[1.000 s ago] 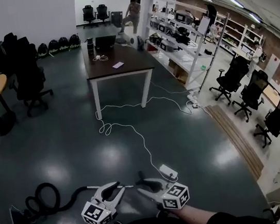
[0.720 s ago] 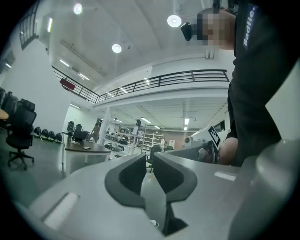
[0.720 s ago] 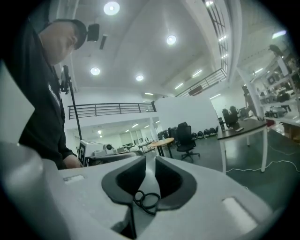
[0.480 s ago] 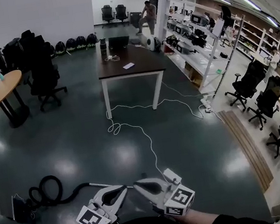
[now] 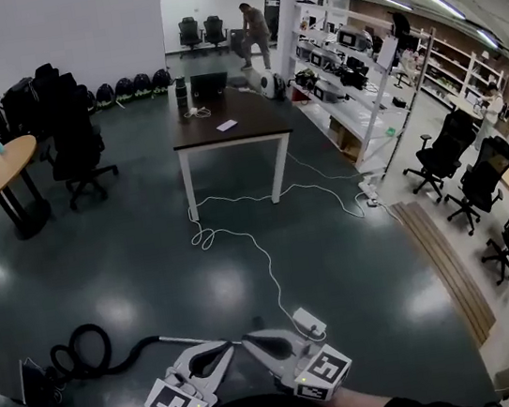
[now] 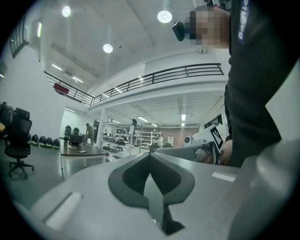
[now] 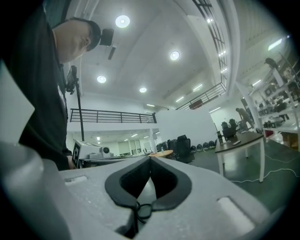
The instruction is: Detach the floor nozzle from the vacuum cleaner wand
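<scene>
The left gripper [image 5: 229, 346] and the right gripper [image 5: 247, 340] are held low in the head view, close to the person's body, angled inward so that their tips nearly meet above the dark glossy floor [image 5: 148, 252]. In the left gripper view the grey fingers [image 6: 129, 176] of the left gripper [image 6: 150, 157] are pressed together with nothing between them. In the right gripper view the right gripper [image 7: 150, 160] is likewise closed and empty, its fingers [image 7: 171, 180] meeting along a thin seam.

The vacuum cleaner lies on the floor to the person's left. Its dark body [image 5: 16, 383] sits near the picture's edge, a coiled black hose [image 5: 82, 351] loops beside it, and the thin pale metal wand [image 5: 175, 339] runs from the hose toward the left gripper, passing behind it. A small dark shape [image 5: 256, 323] shows just beyond the fingertips; whether it is the floor nozzle cannot be told. Neither gripper touches the wand.

A white rectangular power box [image 5: 307, 321] rests on the floor just right of the right gripper, and a white cable [image 5: 262, 263] snakes from it toward a dark-topped bench with white legs [image 5: 229, 128], well apart. A black swivel chair [image 5: 76, 149] stands to the left of that bench.
</scene>
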